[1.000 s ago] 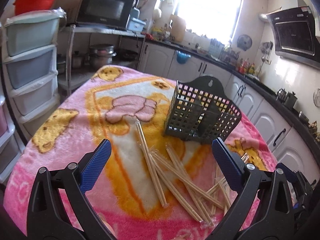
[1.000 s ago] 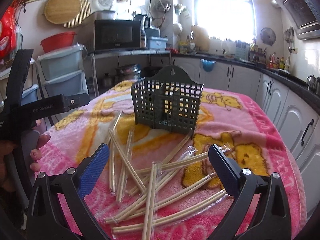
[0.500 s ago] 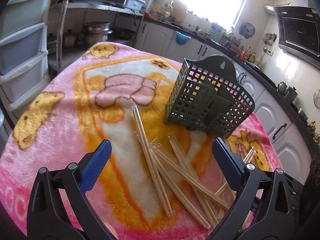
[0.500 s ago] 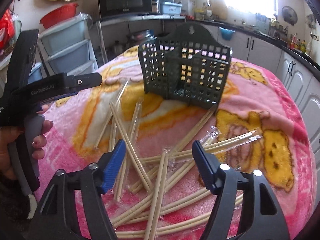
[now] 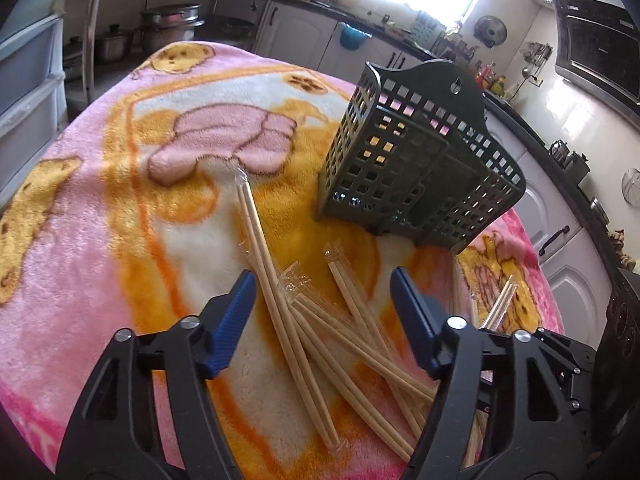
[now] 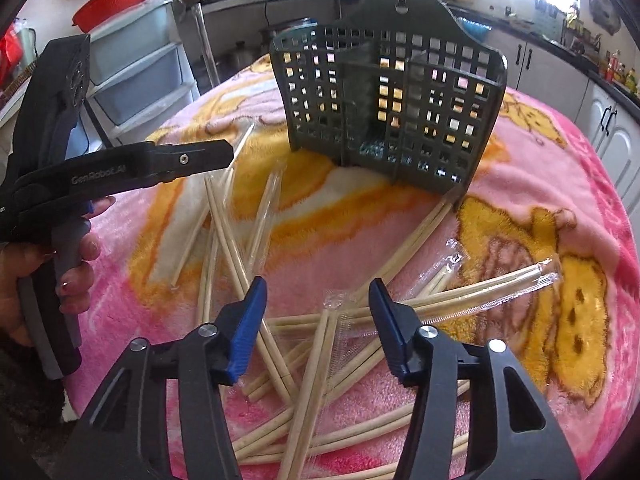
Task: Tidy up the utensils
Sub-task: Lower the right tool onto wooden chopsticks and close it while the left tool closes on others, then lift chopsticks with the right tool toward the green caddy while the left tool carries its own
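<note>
Several wooden chopsticks in clear wrappers (image 5: 280,320) lie criss-crossed on a pink blanket, in front of a dark green perforated utensil holder (image 5: 400,168) that stands upright. My left gripper (image 5: 320,276) hovers over the left part of the pile. Its jaws are closing, with chopsticks lying below the gap and no pad touching them. In the right wrist view the same chopsticks (image 6: 320,340) spread under my right gripper (image 6: 317,282). Its jaws are closing too, around nothing, and the holder (image 6: 384,104) stands beyond it.
The pink cartoon blanket (image 5: 80,240) covers the whole tabletop. A hand (image 6: 72,264) on the left gripper's handle shows at the left. Plastic drawers (image 6: 132,64) stand beyond the table's left edge, white cabinets (image 5: 560,240) to the right.
Both grippers have sunk and tipped down toward the chopstick pile, so the pile and holder look larger. The jaws of both have narrowed, the right before the left.
</note>
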The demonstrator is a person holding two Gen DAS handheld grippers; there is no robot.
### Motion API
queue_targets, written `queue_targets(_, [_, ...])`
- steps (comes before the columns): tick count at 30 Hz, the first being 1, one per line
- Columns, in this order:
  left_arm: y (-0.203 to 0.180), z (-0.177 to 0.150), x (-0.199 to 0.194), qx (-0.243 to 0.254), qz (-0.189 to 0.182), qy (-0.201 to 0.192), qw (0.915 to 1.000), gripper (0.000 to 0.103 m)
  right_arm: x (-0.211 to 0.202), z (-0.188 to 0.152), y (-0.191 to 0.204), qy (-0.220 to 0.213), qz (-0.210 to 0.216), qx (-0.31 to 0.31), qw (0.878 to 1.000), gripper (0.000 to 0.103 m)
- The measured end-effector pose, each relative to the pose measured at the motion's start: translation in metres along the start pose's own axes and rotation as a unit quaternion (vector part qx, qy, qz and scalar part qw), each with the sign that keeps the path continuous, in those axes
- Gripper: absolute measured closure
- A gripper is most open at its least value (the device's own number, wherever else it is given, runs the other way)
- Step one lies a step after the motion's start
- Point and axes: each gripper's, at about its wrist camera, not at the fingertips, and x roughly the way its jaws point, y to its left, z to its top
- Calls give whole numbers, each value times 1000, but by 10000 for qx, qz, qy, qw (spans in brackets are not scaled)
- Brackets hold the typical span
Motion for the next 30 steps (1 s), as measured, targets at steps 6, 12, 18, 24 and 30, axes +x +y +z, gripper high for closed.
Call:
queue_targets(6, [2, 3, 8, 15, 6, 85, 10000, 66, 8, 2, -2, 129, 65, -33, 9999, 75])
queue_targets(12, [4, 3, 11, 34, 69, 123, 9999, 79, 7, 2, -2, 123, 81, -94, 9998, 93])
queue_targets(18, [9, 0, 11, 4, 51, 177, 9998, 93, -6, 4, -6, -115, 174, 5, 9998, 94])
queue_targets(24, [8, 3, -5, 10, -139, 6, 9999, 96, -30, 11, -13, -490, 275, 181, 9983, 97])
queue_targets(30, [-8, 16, -30, 92, -484, -287, 9984, 97, -63, 20, -24, -1016, 340, 369, 9936, 98])
